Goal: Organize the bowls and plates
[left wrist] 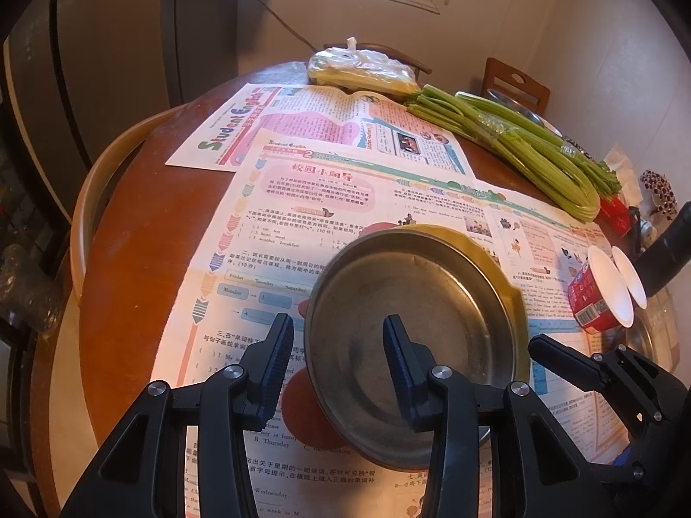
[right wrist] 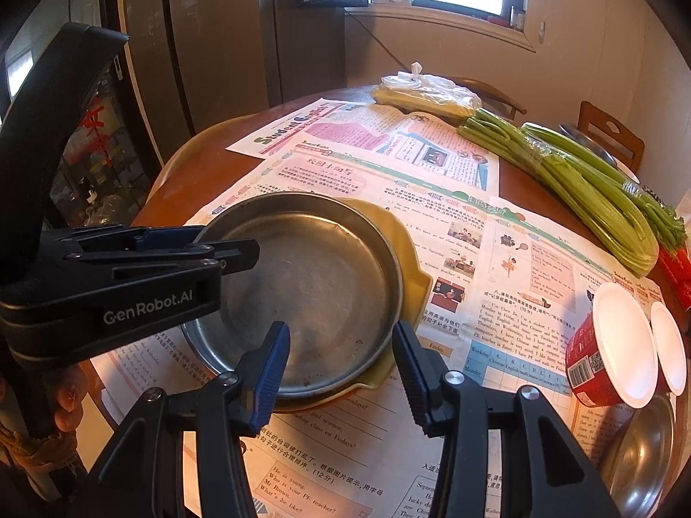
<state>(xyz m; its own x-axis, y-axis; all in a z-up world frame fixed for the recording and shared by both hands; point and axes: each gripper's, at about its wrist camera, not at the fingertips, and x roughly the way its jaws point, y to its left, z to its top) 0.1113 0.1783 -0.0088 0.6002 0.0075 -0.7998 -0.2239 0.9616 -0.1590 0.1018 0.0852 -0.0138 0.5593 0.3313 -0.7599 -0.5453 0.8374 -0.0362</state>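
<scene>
A round steel plate rests on a yellow plate on newspapers on the round wooden table. My left gripper is open, one finger over the steel plate, the other left of its rim; it also shows in the right wrist view at the plate's left rim. My right gripper is open and empty, just in front of the plates' near edge. A red paper bowl and a white bowl lie on their sides at the right. Another steel dish sits at the lower right.
Bundles of green celery and a plastic bag of yellow food lie on the far side of the table. A wooden chair stands behind. Another steel dish sits beyond the celery.
</scene>
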